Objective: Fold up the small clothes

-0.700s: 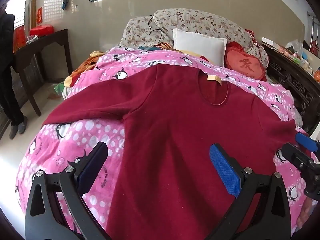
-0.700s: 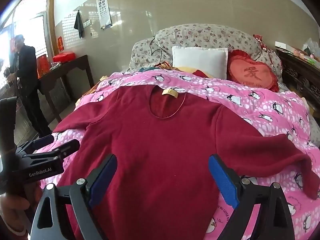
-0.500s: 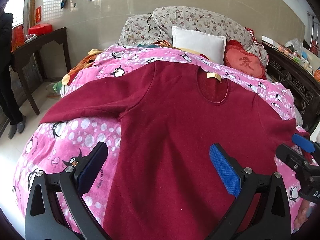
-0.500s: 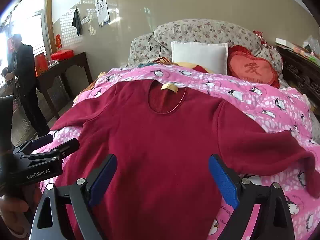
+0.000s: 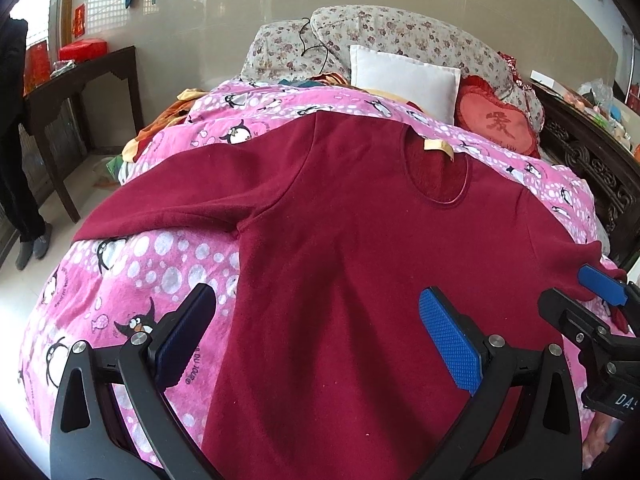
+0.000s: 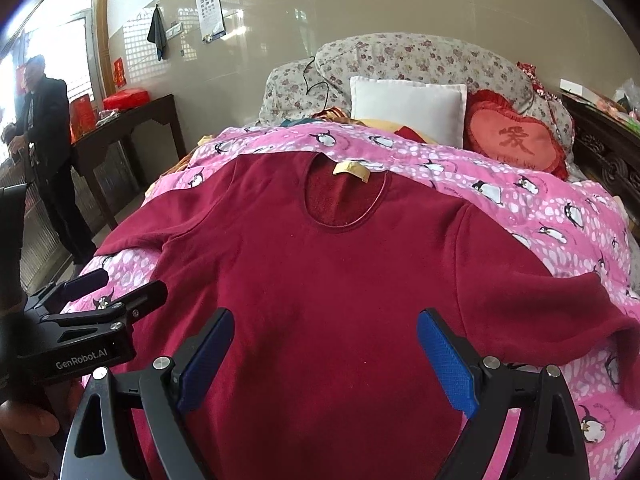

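A dark red long-sleeved top [image 5: 360, 248] lies flat and face up on a pink penguin blanket [image 5: 132, 280], collar far, both sleeves spread out. It also shows in the right wrist view [image 6: 340, 272]. My left gripper [image 5: 316, 332] is open and empty, above the top's lower left part. My right gripper [image 6: 326, 344] is open and empty, above the top's lower middle. The right gripper also shows at the right edge of the left wrist view [image 5: 580, 296], near the right sleeve's cuff. The left gripper shows at the left of the right wrist view [image 6: 116, 292].
A white pillow [image 5: 404, 76], a red heart cushion [image 5: 496, 124] and a floral quilt [image 5: 392, 40] lie at the bed's head. A dark carved bedframe [image 5: 592, 160] runs along the right. A dark side table [image 6: 128, 128] and a standing person [image 6: 48, 152] are at the left.
Both grippers have moved forward and lower over the top, so it fills more of each view. Both stay open and empty.
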`<state>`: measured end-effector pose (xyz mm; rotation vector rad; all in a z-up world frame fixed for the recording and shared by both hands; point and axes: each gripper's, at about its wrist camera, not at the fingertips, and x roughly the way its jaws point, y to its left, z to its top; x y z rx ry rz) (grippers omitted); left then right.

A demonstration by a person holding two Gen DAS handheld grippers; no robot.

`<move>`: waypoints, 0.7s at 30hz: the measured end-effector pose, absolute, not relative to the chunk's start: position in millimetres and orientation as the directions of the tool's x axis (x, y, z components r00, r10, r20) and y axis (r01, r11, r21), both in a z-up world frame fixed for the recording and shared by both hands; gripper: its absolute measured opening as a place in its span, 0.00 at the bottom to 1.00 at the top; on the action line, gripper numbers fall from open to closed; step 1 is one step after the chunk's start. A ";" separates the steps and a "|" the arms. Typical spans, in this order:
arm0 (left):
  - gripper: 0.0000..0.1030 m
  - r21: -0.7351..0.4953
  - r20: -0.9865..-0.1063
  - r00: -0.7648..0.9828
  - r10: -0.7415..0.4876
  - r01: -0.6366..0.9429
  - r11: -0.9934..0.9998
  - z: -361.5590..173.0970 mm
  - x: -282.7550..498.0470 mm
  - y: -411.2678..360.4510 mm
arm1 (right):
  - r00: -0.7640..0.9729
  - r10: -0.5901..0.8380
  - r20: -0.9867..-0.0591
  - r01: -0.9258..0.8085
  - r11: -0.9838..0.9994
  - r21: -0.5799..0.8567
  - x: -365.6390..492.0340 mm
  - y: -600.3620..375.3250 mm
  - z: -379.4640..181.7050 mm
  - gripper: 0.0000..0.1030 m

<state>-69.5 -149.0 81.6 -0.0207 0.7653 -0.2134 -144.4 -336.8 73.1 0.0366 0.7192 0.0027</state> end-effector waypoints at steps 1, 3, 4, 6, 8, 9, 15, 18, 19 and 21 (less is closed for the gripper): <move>0.99 -0.094 -0.686 0.700 -0.198 0.184 0.978 81.1 -68.8 -149.2 | 0.746 0.013 -0.666 0.011 0.999 0.032 -143.0 -337.0 71.5 0.89; 0.99 -0.090 -0.687 0.701 -0.193 0.181 0.979 80.1 -66.6 -149.5 | 0.743 0.036 -0.669 0.008 0.998 0.063 -140.9 -337.0 69.7 0.89; 0.99 -0.090 -0.688 0.700 -0.192 0.180 0.980 79.6 -66.1 -149.4 | 0.737 0.049 -0.675 0.006 0.997 0.079 -139.9 -336.7 68.1 0.89; 0.99 -0.092 -0.690 0.699 -0.190 0.176 0.980 78.4 -64.2 -149.5 | 0.728 0.057 -0.683 0.007 0.996 0.091 -136.3 -336.0 65.8 0.89; 0.99 -0.091 -0.690 0.699 -0.187 0.173 0.981 77.6 -62.5 -148.7 | 0.745 0.056 -0.665 0.007 0.996 0.091 -133.7 -335.4 64.4 0.89; 0.99 -0.091 -0.691 0.698 -0.186 0.172 0.981 76.9 -61.6 -148.6 | 0.747 0.053 -0.662 0.009 0.996 0.090 -132.5 -334.7 64.1 0.89; 0.99 -0.091 -0.698 0.693 -0.182 0.166 0.982 73.6 -55.4 -146.0 | 0.746 0.065 -0.663 0.008 0.994 0.107 -122.7 -331.4 63.9 0.89; 0.99 -0.087 -0.699 0.693 -0.176 0.161 0.983 72.7 -51.8 -144.0 | 0.736 0.087 -0.671 0.003 0.991 0.132 -118.6 -328.8 62.8 0.89; 0.99 -0.089 -0.700 0.692 -0.175 0.159 0.983 72.2 -50.8 -143.3 | 0.733 0.088 -0.675 0.001 0.992 0.130 -116.4 -327.2 61.9 0.89; 0.99 -0.091 -0.702 0.692 -0.171 0.151 0.984 71.3 -48.2 -141.4 | 0.730 0.083 -0.679 -0.004 0.993 0.117 -114.0 -324.8 60.0 0.89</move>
